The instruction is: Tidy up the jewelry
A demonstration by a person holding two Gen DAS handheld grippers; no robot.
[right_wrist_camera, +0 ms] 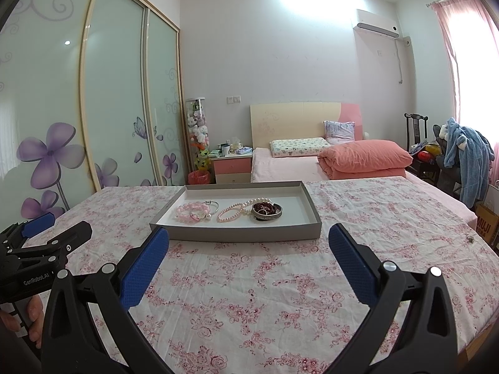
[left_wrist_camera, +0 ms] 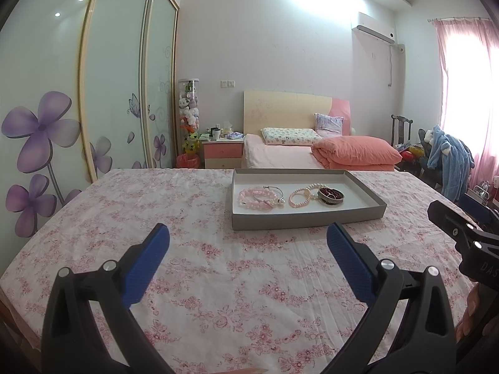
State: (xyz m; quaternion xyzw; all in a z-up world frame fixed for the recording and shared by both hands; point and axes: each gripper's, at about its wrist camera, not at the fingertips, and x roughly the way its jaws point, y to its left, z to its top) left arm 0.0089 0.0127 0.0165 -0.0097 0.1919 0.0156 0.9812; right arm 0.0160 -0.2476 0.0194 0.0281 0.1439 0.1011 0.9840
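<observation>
A shallow grey tray [left_wrist_camera: 299,219] [right_wrist_camera: 237,233] lies on the flowered tablecloth, ahead of both grippers. Inside it sit a pink bead bracelet [left_wrist_camera: 254,198] [right_wrist_camera: 188,212], a thin silver bangle [left_wrist_camera: 274,191] [right_wrist_camera: 212,204], a pearl bracelet [left_wrist_camera: 297,198] [right_wrist_camera: 230,212] and a silver bangle around dark red beads [left_wrist_camera: 330,196] [right_wrist_camera: 266,210]. A small ring-like piece [right_wrist_camera: 470,238] lies alone on the cloth at the right. My left gripper [left_wrist_camera: 248,243] is open and holds nothing, short of the tray. My right gripper [right_wrist_camera: 248,244] is open too, with nothing in it, near the tray's front wall.
The table [left_wrist_camera: 93,233] carries a pink floral cloth. Behind it stand a bed with a folded coral quilt [left_wrist_camera: 355,152], a pink nightstand [left_wrist_camera: 223,152], and sliding wardrobe doors [left_wrist_camera: 62,93] on the left. A chair with blue clothing [right_wrist_camera: 464,155] and a paper bag [right_wrist_camera: 486,222] stand at the right.
</observation>
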